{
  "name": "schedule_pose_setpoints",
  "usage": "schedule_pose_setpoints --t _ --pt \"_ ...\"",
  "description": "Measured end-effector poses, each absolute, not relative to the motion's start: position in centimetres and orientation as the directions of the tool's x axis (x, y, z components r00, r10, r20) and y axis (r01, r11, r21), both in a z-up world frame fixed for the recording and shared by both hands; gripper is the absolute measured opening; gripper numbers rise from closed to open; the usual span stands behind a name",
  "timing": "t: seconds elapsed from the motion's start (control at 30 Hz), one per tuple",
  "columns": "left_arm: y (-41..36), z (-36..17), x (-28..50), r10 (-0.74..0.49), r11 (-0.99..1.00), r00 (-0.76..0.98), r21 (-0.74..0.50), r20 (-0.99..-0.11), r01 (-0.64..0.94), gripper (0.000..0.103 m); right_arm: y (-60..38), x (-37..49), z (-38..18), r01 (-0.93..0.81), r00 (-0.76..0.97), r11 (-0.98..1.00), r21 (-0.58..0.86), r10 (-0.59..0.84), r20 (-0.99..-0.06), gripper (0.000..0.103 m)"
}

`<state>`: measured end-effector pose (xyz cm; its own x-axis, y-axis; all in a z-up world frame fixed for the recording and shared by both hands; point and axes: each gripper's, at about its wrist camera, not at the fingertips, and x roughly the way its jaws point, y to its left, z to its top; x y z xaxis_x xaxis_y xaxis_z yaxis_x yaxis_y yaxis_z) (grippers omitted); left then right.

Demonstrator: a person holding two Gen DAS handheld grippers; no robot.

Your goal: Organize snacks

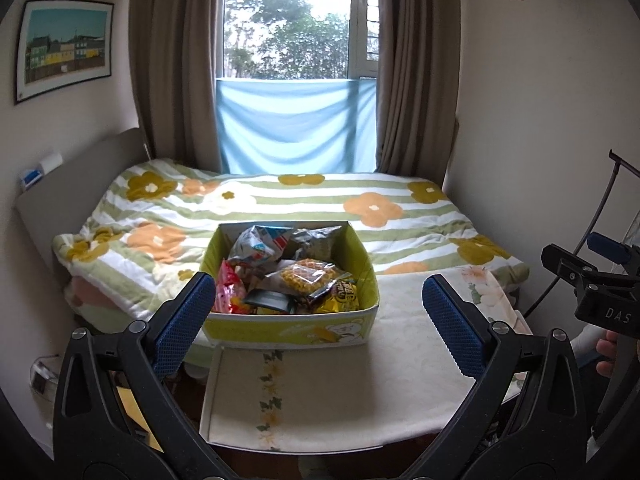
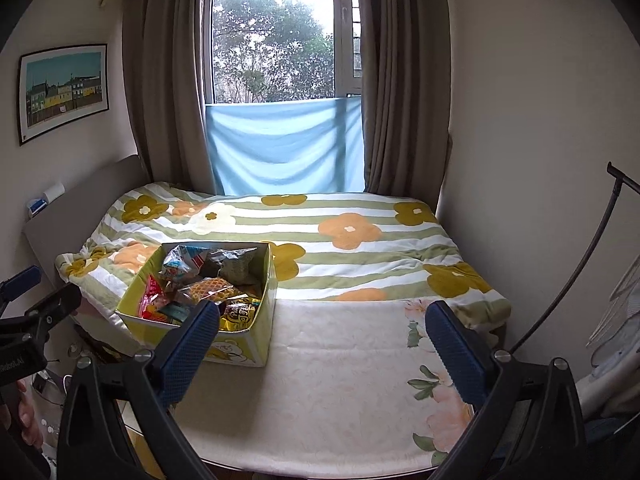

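Left wrist view: the left gripper (image 1: 320, 312) hangs with its jaws spread wide and nothing between them, aimed at the yellow-green snack box (image 1: 292, 330). That box sits on the cream cloth-covered table (image 1: 360, 392), at its far edge against the flowered bed quilt (image 1: 360, 200), heaped with snack packets (image 1: 308, 276). Over on the right wrist view, the right gripper (image 2: 322, 344) is also wide apart and empty, above bare cloth, with the box off to its left.
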<state>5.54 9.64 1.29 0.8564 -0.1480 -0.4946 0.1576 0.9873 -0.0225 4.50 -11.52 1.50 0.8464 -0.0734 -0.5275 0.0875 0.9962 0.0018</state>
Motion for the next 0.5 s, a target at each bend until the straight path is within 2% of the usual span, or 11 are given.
schedule_pose_setpoints --t 0.5 --pt "9.6 1.6 5.1 -0.153 0.987 0.863 -0.026 -0.481 0.16 0.103 -11.4 3.4 1.7 0.082 0.861 0.997 0.009 -0.066 -0.505 0.102"
